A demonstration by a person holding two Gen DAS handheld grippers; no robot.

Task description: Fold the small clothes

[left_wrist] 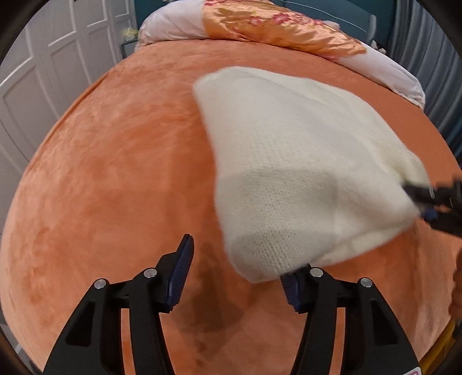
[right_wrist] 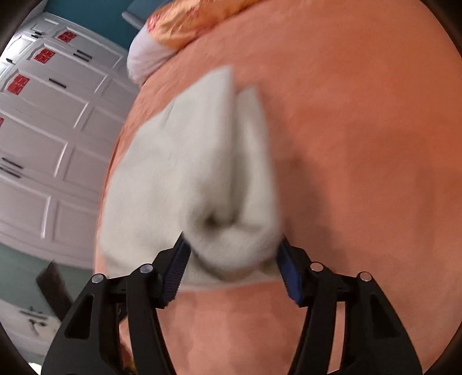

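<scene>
While the cream knitted garment (left_wrist: 294, 161) hangs in a bunched fold above the orange bed cover (left_wrist: 115, 178), we see it well in both views, though the right wrist view is blurred. In that view the cloth (right_wrist: 202, 178) is gathered into a thick roll between the two fingers of the right gripper (right_wrist: 234, 256). Both blue pads press into it from the sides, so the jaws stand about half apart and clamp the knit. In the left wrist view the same gripper (left_wrist: 424, 202) shows at the right edge, pinching one lower corner of the garment.

The left gripper (left_wrist: 239, 259) stands about half open. Its left pad (left_wrist: 180, 274) is bare and touches nothing. The other lower corner of the garment droops over the tip of the right finger (left_wrist: 291, 291) and hides it, so we cannot tell if the cloth touches this pad; the two pads do not squeeze it.

At the far edge of the bed lie an orange flowered quilt (left_wrist: 277, 26) and a white pillow (left_wrist: 170, 26). White panelled wardrobe doors (left_wrist: 55, 63) stand beside the bed.
</scene>
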